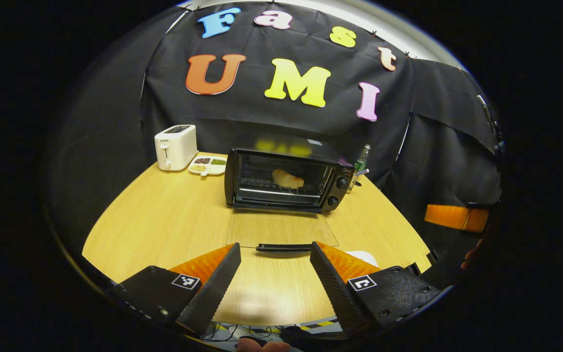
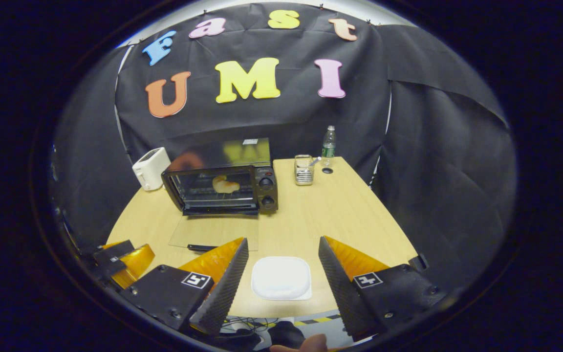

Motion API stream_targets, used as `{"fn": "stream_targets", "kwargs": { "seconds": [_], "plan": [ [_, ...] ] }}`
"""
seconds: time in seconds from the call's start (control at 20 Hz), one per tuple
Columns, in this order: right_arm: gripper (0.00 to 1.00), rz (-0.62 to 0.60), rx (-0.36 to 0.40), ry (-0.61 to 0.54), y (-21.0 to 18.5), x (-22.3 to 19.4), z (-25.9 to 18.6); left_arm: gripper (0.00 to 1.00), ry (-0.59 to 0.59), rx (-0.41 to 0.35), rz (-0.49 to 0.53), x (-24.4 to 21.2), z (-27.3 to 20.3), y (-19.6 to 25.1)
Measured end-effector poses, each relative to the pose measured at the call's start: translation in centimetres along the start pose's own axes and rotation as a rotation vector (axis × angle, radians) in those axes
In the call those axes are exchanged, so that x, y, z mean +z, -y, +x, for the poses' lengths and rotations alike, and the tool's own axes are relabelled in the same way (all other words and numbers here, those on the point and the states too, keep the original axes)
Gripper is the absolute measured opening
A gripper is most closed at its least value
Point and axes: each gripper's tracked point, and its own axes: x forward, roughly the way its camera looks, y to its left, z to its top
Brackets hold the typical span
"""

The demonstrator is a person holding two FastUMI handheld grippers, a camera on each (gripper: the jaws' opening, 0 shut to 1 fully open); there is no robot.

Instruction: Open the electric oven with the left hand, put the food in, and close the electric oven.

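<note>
Ahead of the left gripper (image 1: 274, 278), whose jaws are spread and hold nothing, the oven (image 1: 286, 180) has its door (image 1: 281, 229) flat open, bread (image 1: 288, 179) inside. Likewise spread, the right gripper (image 2: 281, 276) frames a white plate (image 2: 281, 277); the oven (image 2: 223, 189) stands well beyond.

Food (image 1: 288, 178) in oven (image 1: 286, 182); toaster (image 1: 176, 146) left of it on table (image 1: 164, 220).

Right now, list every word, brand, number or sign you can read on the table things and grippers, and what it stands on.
No text is readable.
Toaster: front brand mark, too small.
Oven: top sticker blurred; knob marks too small.
Bottle: label too small.
Left gripper, right gripper: square code tags, no words.
</note>
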Motion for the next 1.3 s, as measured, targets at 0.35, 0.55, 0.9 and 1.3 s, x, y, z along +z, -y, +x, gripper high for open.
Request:
{"fn": "stream_targets", "kwargs": {
  "seconds": [0.35, 0.55, 0.9, 1.3],
  "plan": [
    [0.91, -0.002, -0.035, -0.063, 2.5, -2.8, -0.2, 0.95, -0.104, 0.004, 0.01, -7.1, 6.5, 1.7],
    [0.92, 0.007, -0.04, -0.085, 3.9, -3.9, -0.3, 0.95, -0.141, 0.01, 0.009, -9.1, 10.1, 2.2],
    [0.91, 0.111, -0.046, -0.061, 6.1, -2.5, 0.0, 0.95, -0.165, 0.041, 0.023, -10.1, 13.9, 1.9],
    [0.91, 0.148, -0.054, -0.058, 6.4, -2.1, 0.3, 0.95, -0.169, 0.067, 0.081, -9.9, 15.1, 1.3]
  ]
}}
